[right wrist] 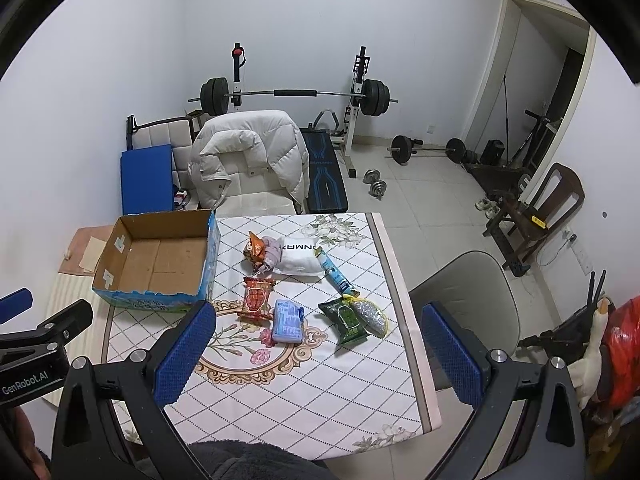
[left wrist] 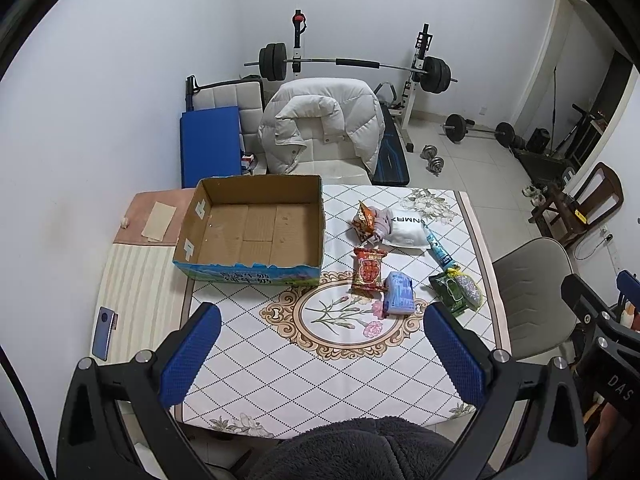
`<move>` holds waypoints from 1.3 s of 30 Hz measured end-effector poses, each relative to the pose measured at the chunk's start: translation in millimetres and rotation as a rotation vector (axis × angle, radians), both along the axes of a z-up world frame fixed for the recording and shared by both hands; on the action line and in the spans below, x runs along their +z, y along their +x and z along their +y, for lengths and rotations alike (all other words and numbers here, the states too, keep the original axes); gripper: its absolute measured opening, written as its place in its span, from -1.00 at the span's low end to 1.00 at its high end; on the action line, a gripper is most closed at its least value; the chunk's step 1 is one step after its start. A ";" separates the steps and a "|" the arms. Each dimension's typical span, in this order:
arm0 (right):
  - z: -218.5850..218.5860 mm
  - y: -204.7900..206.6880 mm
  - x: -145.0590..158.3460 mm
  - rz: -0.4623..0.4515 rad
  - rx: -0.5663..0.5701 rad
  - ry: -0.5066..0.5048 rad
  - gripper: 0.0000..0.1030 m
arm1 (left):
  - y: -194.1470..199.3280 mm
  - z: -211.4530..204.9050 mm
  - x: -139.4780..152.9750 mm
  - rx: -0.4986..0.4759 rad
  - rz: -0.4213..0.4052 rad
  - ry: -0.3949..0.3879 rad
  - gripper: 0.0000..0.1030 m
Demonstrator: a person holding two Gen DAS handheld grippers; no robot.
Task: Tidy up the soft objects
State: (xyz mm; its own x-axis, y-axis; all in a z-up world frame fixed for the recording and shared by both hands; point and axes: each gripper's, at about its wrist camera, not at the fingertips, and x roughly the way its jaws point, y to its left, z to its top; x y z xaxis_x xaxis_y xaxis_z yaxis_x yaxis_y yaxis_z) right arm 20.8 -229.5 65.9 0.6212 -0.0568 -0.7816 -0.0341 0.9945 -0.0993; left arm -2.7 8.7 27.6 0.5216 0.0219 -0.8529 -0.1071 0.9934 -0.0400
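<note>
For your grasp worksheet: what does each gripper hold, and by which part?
Nothing is held. The left gripper and right gripper are both open above the table.

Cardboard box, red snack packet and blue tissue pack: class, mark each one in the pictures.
cardboard box (left wrist: 256, 232), left wrist view, bare inside floor
red snack packet (left wrist: 369, 271), left wrist view, printed front
blue tissue pack (right wrist: 286, 321), right wrist view, top face

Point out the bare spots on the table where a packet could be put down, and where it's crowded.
Free: the near tablecloth in front of the cardboard box, down to the table's near edge. The box floor is bare too. Crowded: right of the box, from the red packet and blue packet to the green packet.
</note>
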 end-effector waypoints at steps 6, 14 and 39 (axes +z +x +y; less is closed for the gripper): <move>-0.9 0.5 1.9 -0.004 0.004 0.003 1.00 | 4.0 1.3 8.9 0.004 -0.007 -0.001 1.00; 0.3 1.7 3.7 -0.008 0.006 0.003 1.00 | 9.8 0.8 13.8 0.005 -0.012 -0.001 1.00; 5.7 5.1 5.7 -0.005 0.011 0.008 1.00 | 8.5 -0.5 5.7 0.003 -0.020 0.006 1.00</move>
